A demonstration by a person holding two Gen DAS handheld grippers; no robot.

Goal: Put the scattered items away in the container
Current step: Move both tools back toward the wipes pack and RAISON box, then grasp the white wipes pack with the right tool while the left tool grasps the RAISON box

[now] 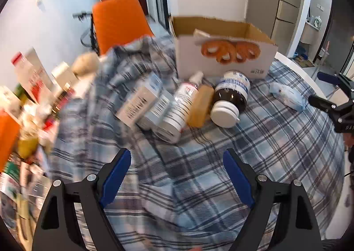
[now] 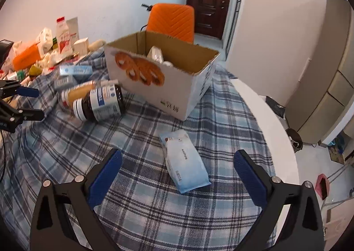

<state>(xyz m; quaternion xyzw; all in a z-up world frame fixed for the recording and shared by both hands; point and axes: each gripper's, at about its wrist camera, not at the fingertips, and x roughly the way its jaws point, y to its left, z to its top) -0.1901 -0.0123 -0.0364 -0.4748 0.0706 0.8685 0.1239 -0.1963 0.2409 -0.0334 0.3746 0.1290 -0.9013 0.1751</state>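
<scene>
An open cardboard box (image 1: 223,56) (image 2: 168,78) with a pretzel print stands on the plaid cloth and holds a few items. In front of it lie a dark brown bottle (image 1: 230,100) (image 2: 99,102) with a white cap, a white spray bottle (image 1: 179,107), a tan bar (image 1: 199,107) and two small blue-white boxes (image 1: 141,102). A pale blue wipes pack (image 2: 185,162) (image 1: 287,96) lies alone. My left gripper (image 1: 177,158) is open and empty, short of the bottles. My right gripper (image 2: 177,160) is open, with the wipes pack between its fingers' line.
A heap of cartons, packets and jars (image 1: 28,100) (image 2: 46,51) fills the table's left side. An orange chair (image 1: 117,20) (image 2: 172,20) stands behind the table. The white table rim (image 2: 272,131) curves at the right, with floor beyond.
</scene>
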